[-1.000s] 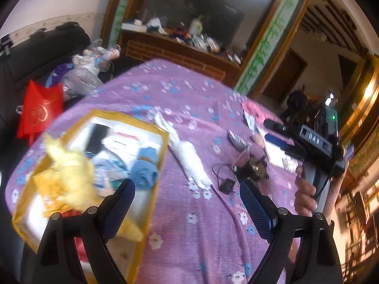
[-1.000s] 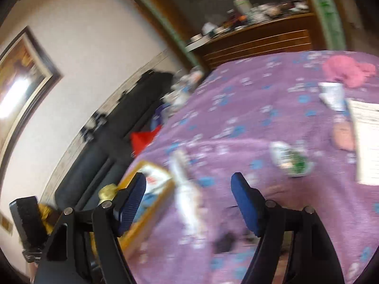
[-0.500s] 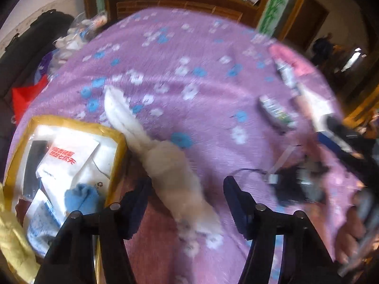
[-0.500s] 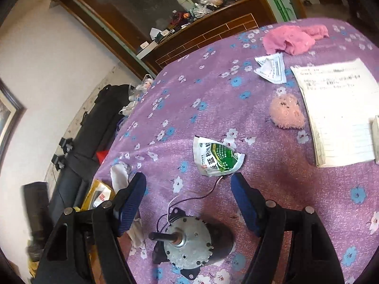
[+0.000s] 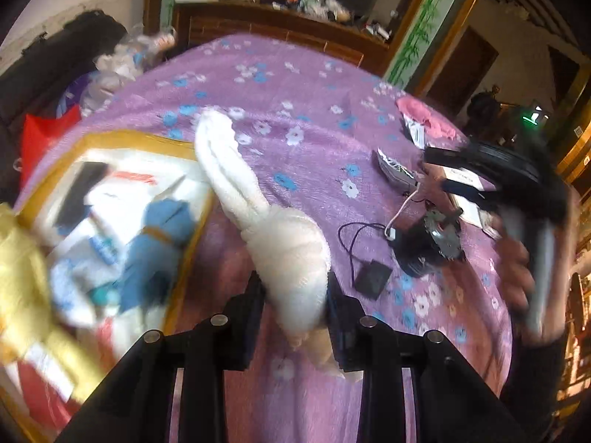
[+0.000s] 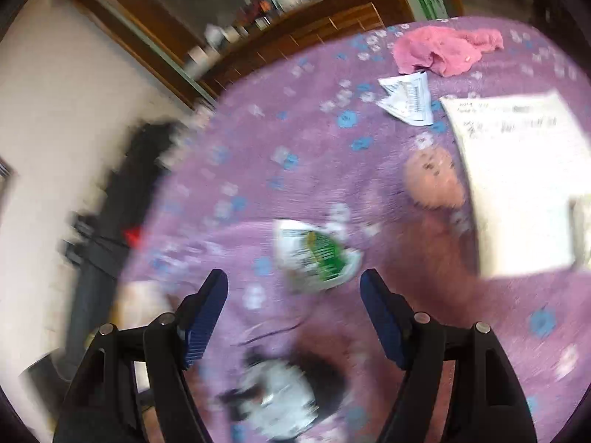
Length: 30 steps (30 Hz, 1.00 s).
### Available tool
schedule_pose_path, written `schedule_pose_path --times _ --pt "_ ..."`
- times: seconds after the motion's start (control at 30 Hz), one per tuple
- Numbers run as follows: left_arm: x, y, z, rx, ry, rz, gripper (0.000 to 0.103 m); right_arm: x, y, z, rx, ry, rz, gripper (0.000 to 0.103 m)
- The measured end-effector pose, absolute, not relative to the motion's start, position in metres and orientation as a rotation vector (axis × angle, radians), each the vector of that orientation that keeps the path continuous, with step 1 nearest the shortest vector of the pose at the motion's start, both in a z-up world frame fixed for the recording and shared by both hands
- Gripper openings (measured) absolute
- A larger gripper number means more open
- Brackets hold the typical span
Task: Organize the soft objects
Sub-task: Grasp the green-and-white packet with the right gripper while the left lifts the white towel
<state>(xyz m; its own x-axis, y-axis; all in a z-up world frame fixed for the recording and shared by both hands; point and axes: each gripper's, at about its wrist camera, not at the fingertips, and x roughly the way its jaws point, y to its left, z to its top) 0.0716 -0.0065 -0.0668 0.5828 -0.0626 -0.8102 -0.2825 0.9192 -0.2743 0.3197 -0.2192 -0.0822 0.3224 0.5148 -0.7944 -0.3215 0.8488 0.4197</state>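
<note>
The left claw (image 5: 293, 297) has just closed its jaws on the long white fluffy plush toy (image 5: 266, 221), and the pads now press on the toy's thick lower body from both sides. The toy lies on the purple flowered cloth of the table (image 5: 295, 85), its narrow end reaching away toward the corner of the yellow-rimmed open box (image 5: 122, 138) just beside it on the left.

That box already holds some soft things: a blue cloth piece (image 5: 162, 225) among white packets, and a yellow plush thing (image 5: 22, 262) at its near left edge, blurred. So part of the sorting looks done, and the white toy seems to be the piece in hand, probably bound for the same box.

The right claw (image 6: 293, 295) stands wide open with nothing between its jaws, above a green and white printed sachet (image 6: 317, 254) and a blurred grey motor with black wires (image 6: 284, 395).

At least 2 soft things remain loose on the table: a crumpled pink cloth (image 6: 443, 51) at the far side and a small round pink fuzzy pad (image 6: 436, 181) beside the white printed sheet of paper (image 6: 517, 170). The sachet, paper and motor are likely not part of the job.
</note>
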Motion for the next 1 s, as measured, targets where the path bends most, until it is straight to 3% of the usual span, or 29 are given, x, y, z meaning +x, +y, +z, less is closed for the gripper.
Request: schedule_pose_path --times 0.27,0.37,0.4,0.5,0.73,0.87,1.0 --pt "0.043 -0.006 -0.063 -0.433 0.935 0.083 0.033 0.357 -0.183 -0.119 0.048 1.273 0.582 0.072" --pt "0.040 -0.010 -0.063 -0.432 0.934 0.069 0.033 0.353 -0.175 -0.118 -0.028 1.283 0.546 0.052" --pt "0.041 -0.012 -0.064 -0.432 0.935 0.066 0.033 0.351 -0.174 -0.117 -0.051 1.282 0.531 0.031" --pt "0.039 -0.013 -0.062 -0.431 0.936 0.062 0.033 0.347 -0.173 -0.116 -0.071 1.275 0.524 0.023" --pt "0.029 -0.016 -0.058 -0.434 0.923 0.062 0.033 0.322 -0.196 -0.076 0.077 1.109 0.568 0.021" --pt "0.023 -0.014 -0.053 -0.455 0.909 0.060 0.033 0.256 -0.211 -0.030 0.220 0.963 0.715 0.021" --pt "0.007 -0.007 -0.038 -0.454 0.886 0.058 0.033 0.204 -0.196 -0.025 0.256 0.860 0.829 0.021"
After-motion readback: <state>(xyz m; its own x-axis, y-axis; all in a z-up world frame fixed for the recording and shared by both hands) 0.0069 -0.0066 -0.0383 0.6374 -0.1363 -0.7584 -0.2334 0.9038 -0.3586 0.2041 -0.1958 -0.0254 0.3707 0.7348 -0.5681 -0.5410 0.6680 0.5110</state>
